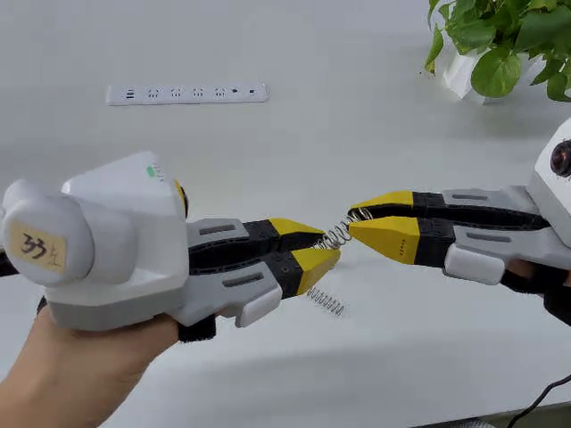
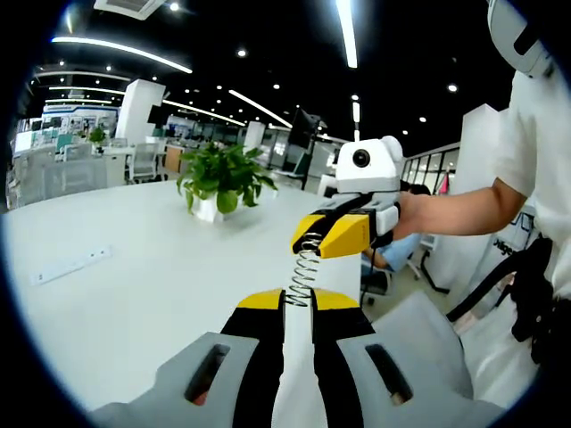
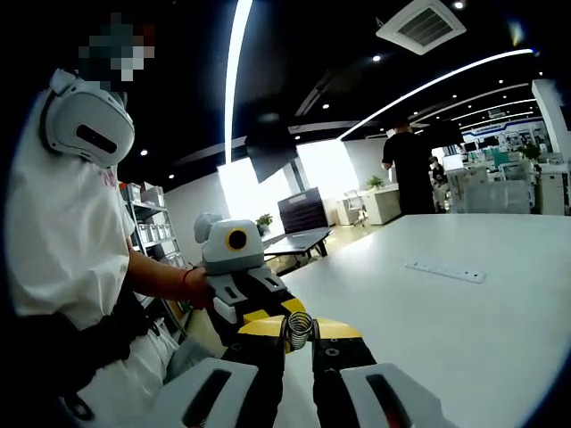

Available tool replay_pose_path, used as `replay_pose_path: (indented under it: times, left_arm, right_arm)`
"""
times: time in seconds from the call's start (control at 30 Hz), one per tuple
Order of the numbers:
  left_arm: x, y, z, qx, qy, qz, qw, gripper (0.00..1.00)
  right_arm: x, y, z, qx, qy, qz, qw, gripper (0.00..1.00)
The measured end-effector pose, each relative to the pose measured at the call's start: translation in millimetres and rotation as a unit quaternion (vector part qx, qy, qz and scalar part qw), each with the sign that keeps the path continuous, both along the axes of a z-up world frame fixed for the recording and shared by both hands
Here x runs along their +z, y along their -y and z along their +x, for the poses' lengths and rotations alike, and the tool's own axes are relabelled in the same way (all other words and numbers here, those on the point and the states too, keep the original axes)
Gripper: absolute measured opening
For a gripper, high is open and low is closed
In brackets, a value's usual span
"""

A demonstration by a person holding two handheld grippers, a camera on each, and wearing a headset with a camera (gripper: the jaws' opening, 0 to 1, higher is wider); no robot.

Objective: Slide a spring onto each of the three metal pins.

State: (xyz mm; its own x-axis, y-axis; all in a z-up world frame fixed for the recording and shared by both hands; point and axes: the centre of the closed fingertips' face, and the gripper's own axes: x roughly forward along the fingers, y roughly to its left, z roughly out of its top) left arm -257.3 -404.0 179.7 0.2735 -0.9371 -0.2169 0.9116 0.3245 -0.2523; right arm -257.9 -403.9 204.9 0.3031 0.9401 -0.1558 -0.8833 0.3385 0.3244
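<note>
A small metal spring (image 1: pixel 338 234) spans the gap between my two grippers above the white table (image 1: pixel 357 125). My left gripper (image 1: pixel 328 245) comes in from the left, shut on the spring's near end (image 2: pixel 305 263). From the right, my right gripper (image 1: pixel 353 219) is shut on the other end, with the coil (image 3: pixel 300 326) seen end-on between its yellow tips. A second spring (image 1: pixel 326 301) lies loose on the table under the left jaws. I cannot tell whether a pin runs inside the held spring.
A white power strip (image 1: pixel 187 93) lies at the far left of the table. A potted plant (image 1: pixel 508 40) stands at the far right corner. A person (image 3: pixel 410 169) stands well beyond the table.
</note>
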Motion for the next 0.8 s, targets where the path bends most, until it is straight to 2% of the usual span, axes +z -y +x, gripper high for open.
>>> replay_pose_path:
  times: [0.23,0.5,0.8]
  left_arm:
    - [-2.2,3.5,-3.9,-0.009,0.003,0.004,0.9999,0.07]
    - [-5.3,5.6,-7.8,-0.022,0.019,0.019,0.9994,0.07]
    - [-4.6,5.1,-8.8,-0.027,0.025,0.024,0.999,0.07]
  right_arm:
    - [2.0,-2.1,-2.5,0.009,0.003,-0.005,0.9999,0.06]
    - [4.0,-6.9,-1.2,0.014,0.002,-0.012,0.9998,0.06]
    - [6.4,-11.4,-2.2,0.023,0.004,-0.021,0.9995,0.06]
